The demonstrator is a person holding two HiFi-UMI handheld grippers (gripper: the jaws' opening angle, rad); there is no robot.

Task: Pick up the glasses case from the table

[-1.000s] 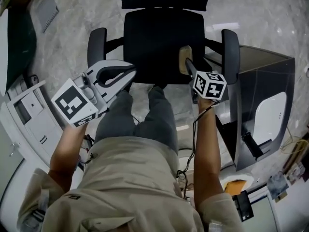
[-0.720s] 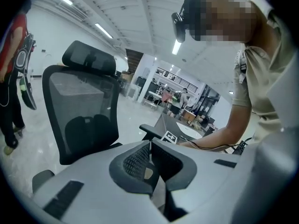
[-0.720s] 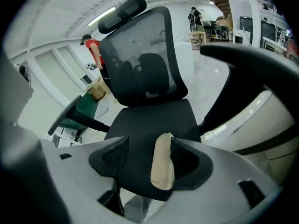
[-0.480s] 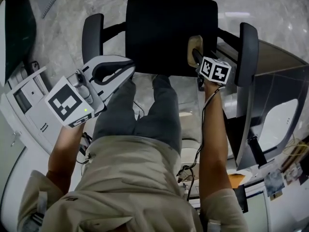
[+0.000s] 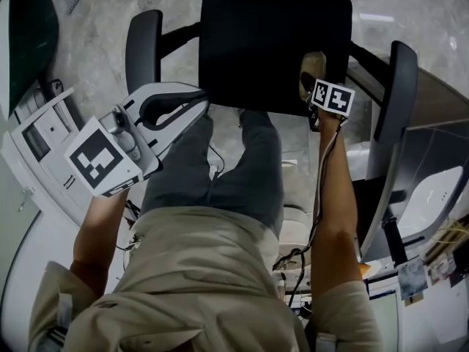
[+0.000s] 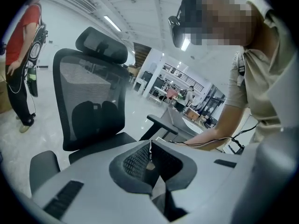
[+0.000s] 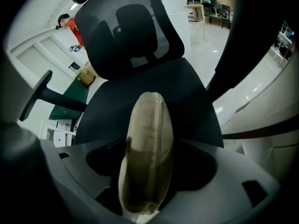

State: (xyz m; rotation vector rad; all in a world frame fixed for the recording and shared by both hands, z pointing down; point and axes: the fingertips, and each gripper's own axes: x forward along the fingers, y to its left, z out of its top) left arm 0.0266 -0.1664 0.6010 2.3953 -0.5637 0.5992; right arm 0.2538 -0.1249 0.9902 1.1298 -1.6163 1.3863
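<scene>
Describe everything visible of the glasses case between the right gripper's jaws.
The glasses case is beige, long and rounded, with a seam along it; it looks like soft leather or fabric. It stands lengthwise between the opening jaws of the right gripper, with dark gaps on both sides, above the office chair seat. Whether it touches the seat cannot be told.

Left gripper (image 5: 203,108) jaws together, empty
</scene>
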